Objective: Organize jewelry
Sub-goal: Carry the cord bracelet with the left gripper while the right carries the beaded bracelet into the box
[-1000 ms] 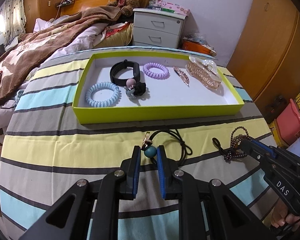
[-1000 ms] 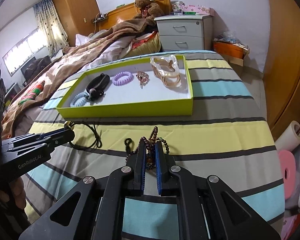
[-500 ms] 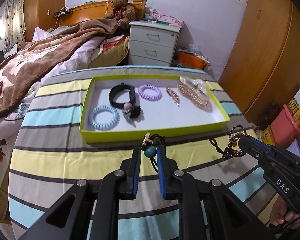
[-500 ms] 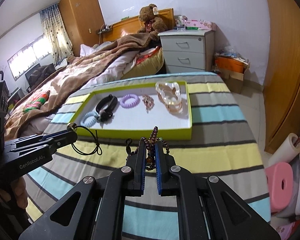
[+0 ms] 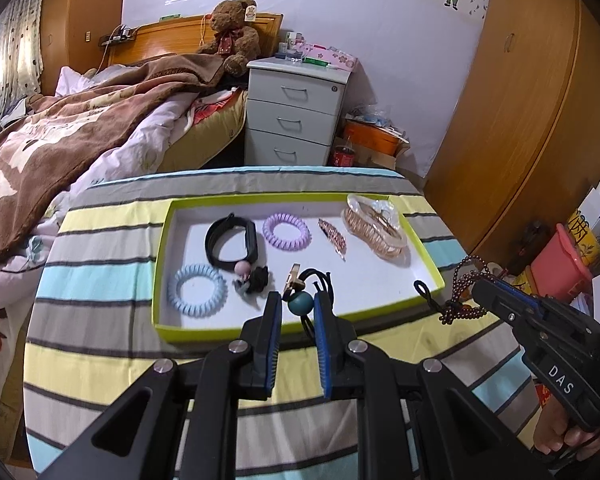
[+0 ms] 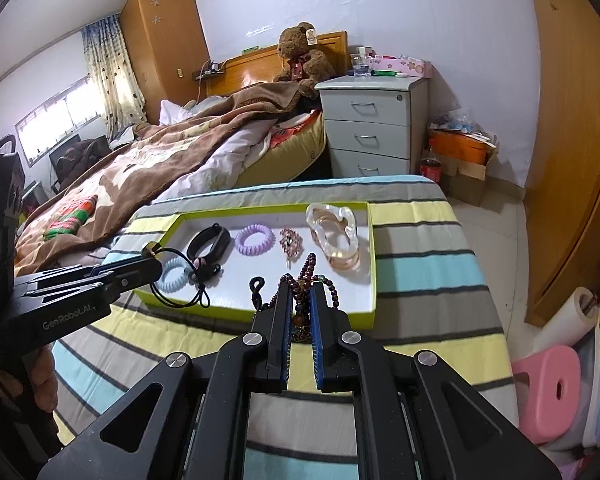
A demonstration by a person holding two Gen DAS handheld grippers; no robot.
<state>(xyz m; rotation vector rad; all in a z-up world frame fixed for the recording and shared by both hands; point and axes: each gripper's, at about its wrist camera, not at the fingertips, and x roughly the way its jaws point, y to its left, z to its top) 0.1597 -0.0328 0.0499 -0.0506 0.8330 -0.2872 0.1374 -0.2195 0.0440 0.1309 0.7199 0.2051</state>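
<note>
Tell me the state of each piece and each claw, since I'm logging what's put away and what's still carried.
Left claw: shut on cord necklace.
Cord necklace: held up, cord dangling.
Right claw: shut on bead bracelet.
Bead bracelet: held up, strands hanging.
Tray: open, no lid.
Blue hair tie: lying in tray.
Purple hair tie: lying in tray.
Black band: lying in tray.

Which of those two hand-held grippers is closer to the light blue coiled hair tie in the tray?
The left hand-held gripper: it hangs by the tray's near edge, just right of the light blue coiled hair tie. The right hand-held gripper sits farther right, toward the tray's right end.
</note>
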